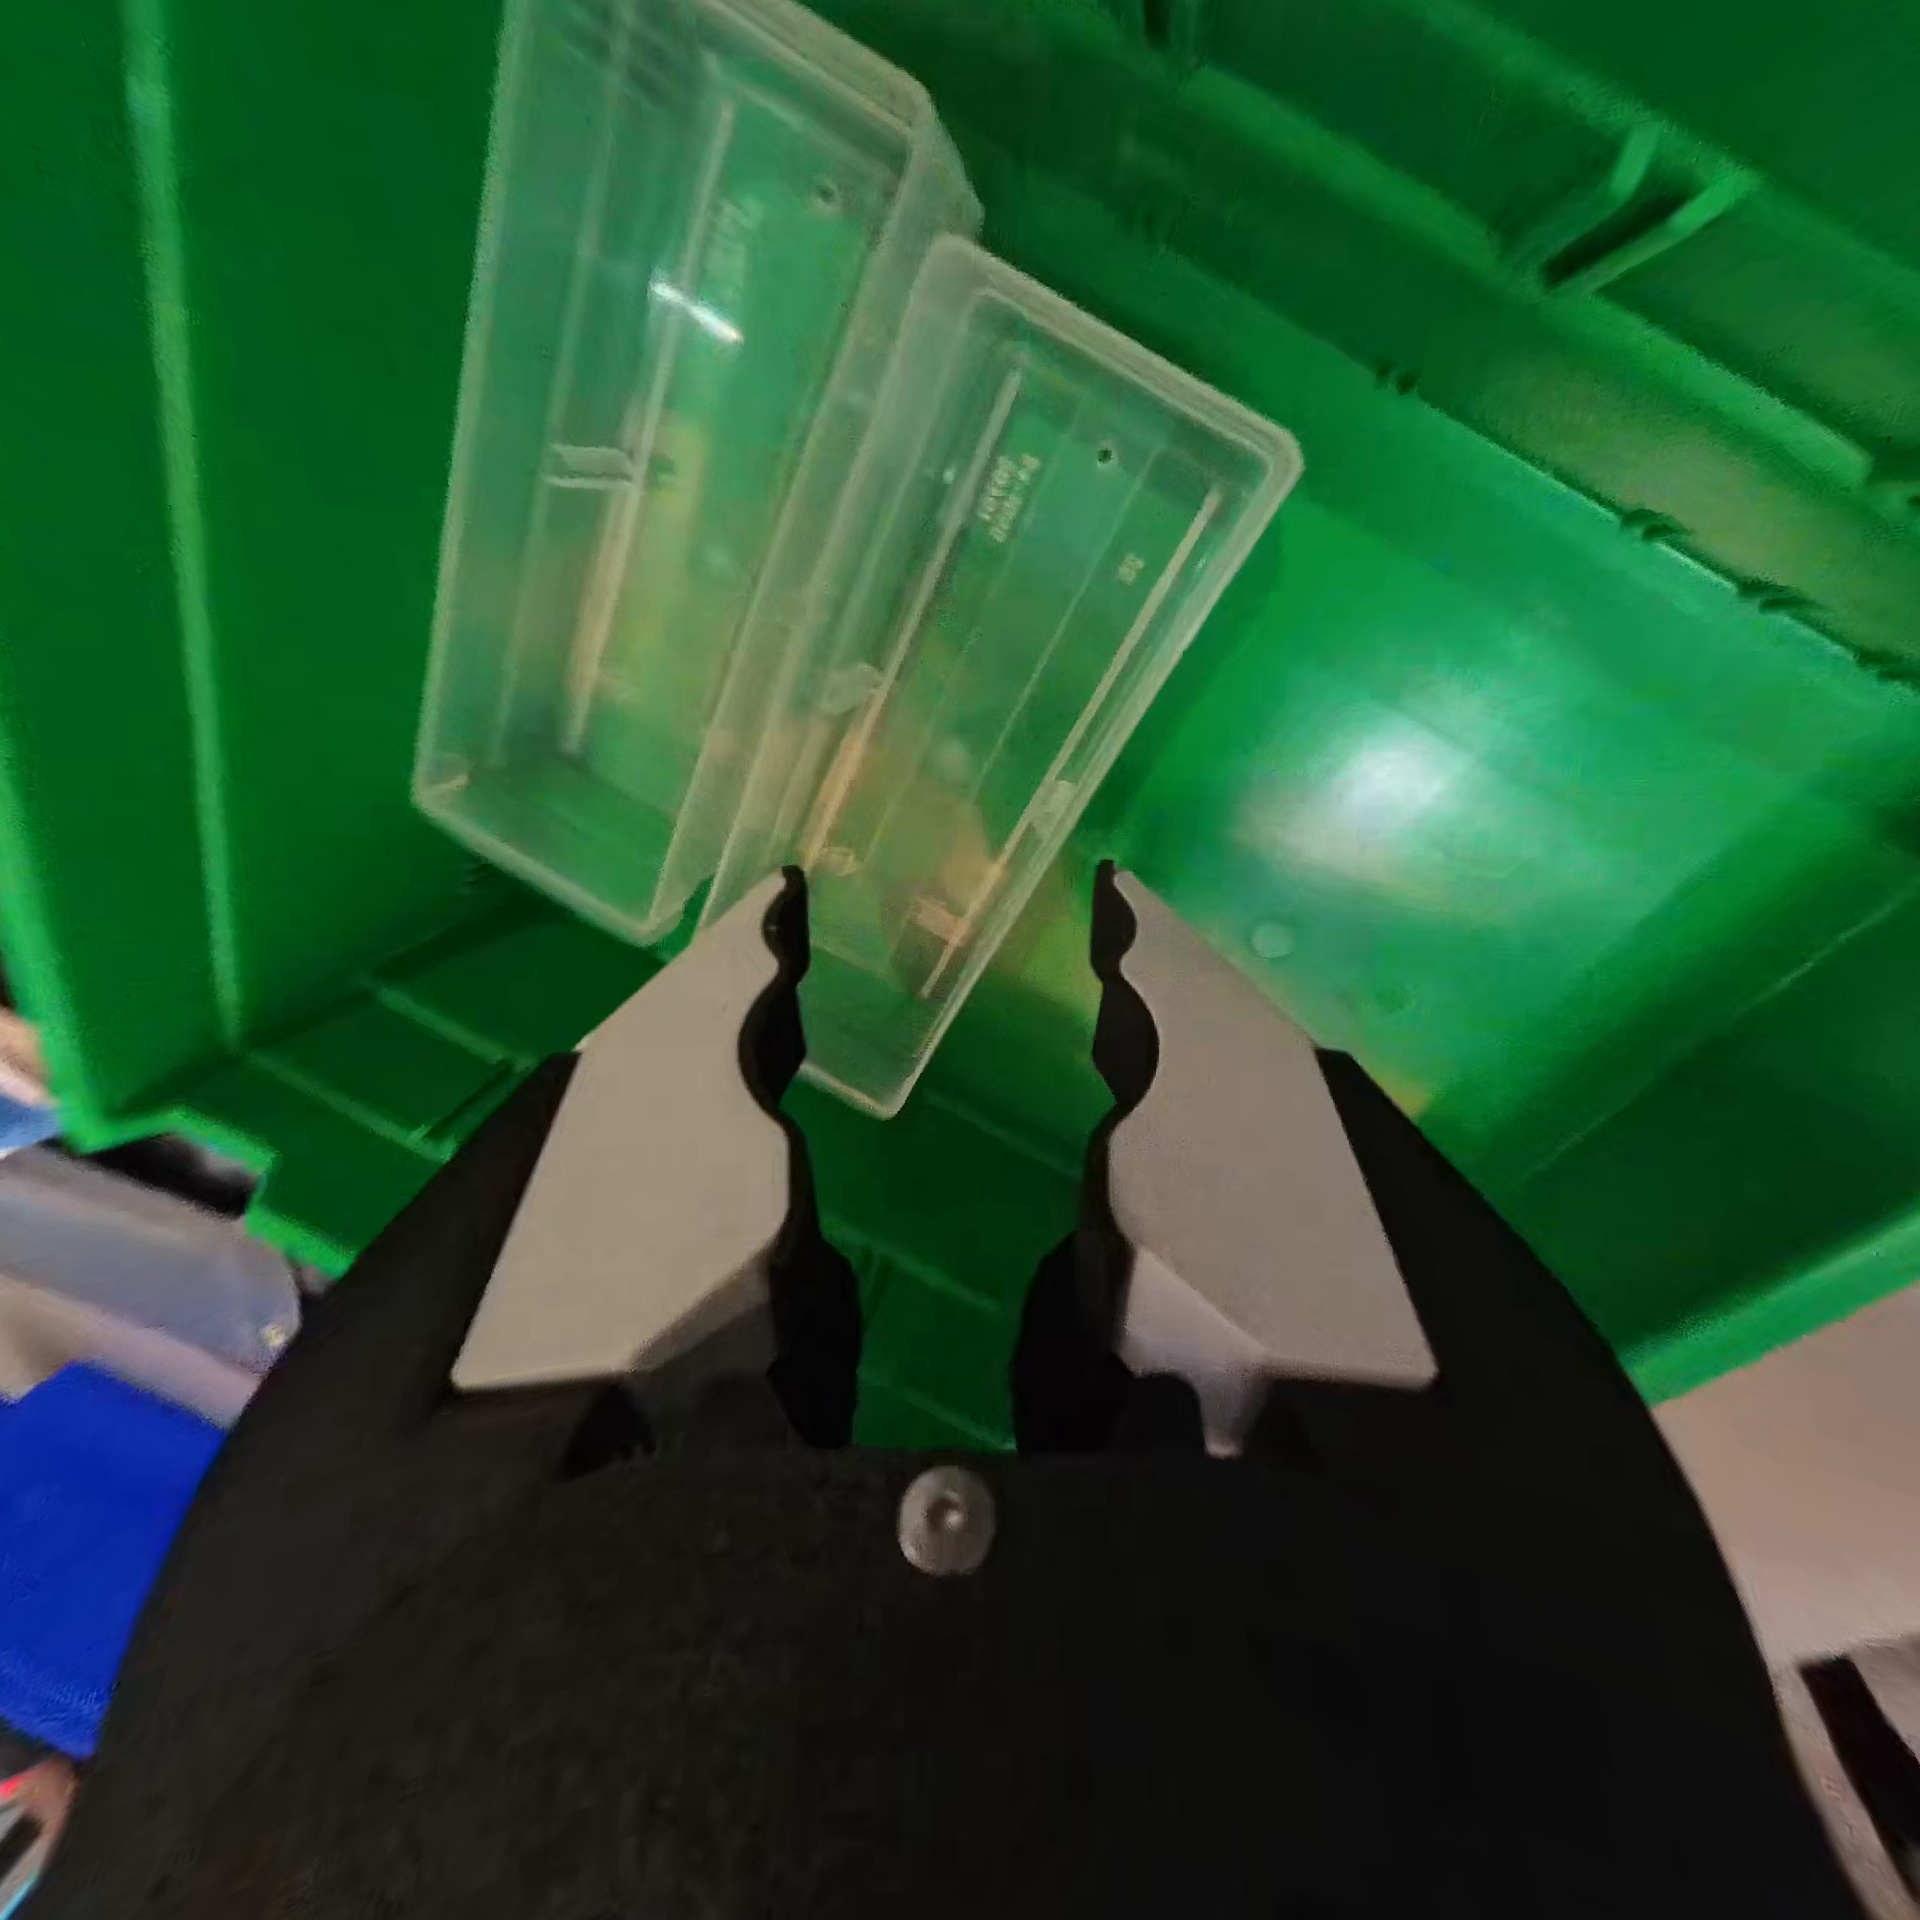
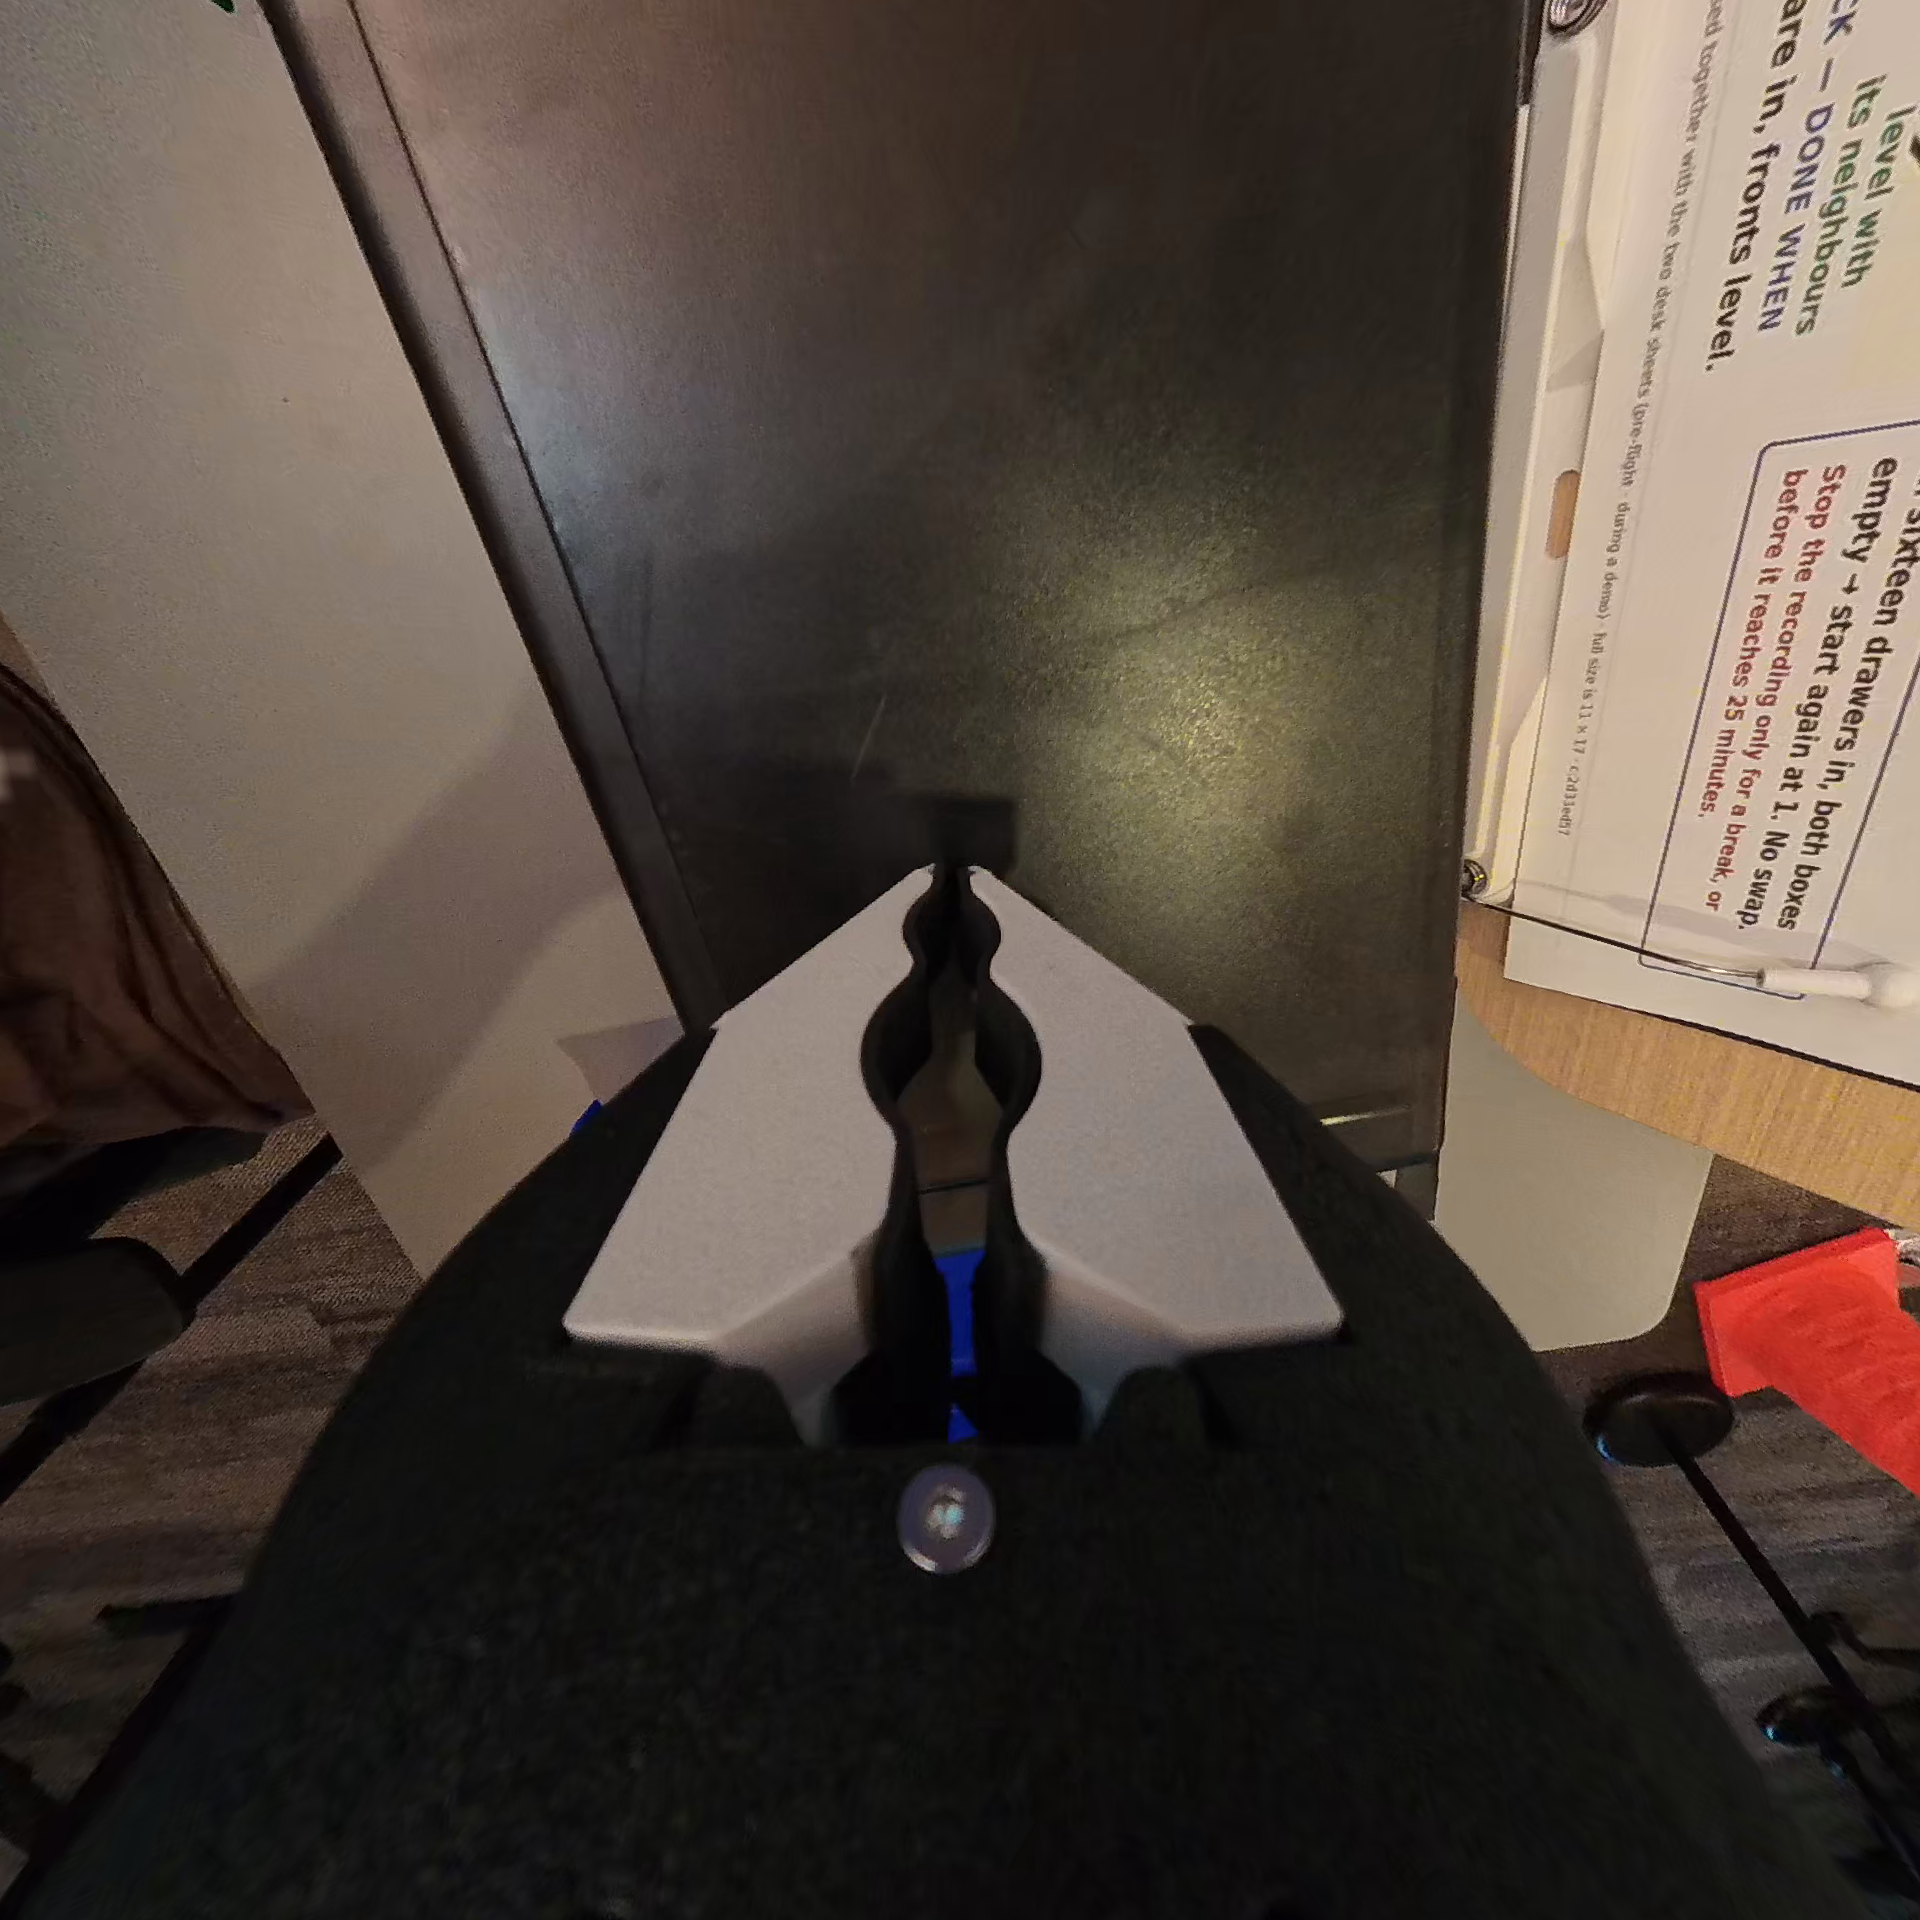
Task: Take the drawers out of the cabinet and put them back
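Two clear plastic drawers lie side by side in a green bin (image 1: 1455, 779) in the left wrist view. The farther drawer (image 1: 644, 468) lies to the left, and the nearer drawer (image 1: 1018, 644) overlaps its right edge. My left gripper (image 1: 951, 883) is open and holds nothing. Its fingertips (image 1: 1107, 883) hover over the near end of the nearer drawer, which shows in the gap between them. My right gripper (image 2: 951, 873) is shut with nothing visible between its fingers. It points at a flat dark panel (image 2: 987, 468), probably a side of the cabinet. No drawer shows in the right wrist view.
The green bin's ribbed walls (image 1: 208, 520) rise to the left and at the back. A printed sheet (image 2: 1714, 520) lies on a wooden desk edge (image 2: 1621, 1070) to the right. A red block (image 2: 1808, 1340) lies at the lower right. A white board (image 2: 260, 623) stands to the left. Grey carpet (image 2: 312, 1351) is below.
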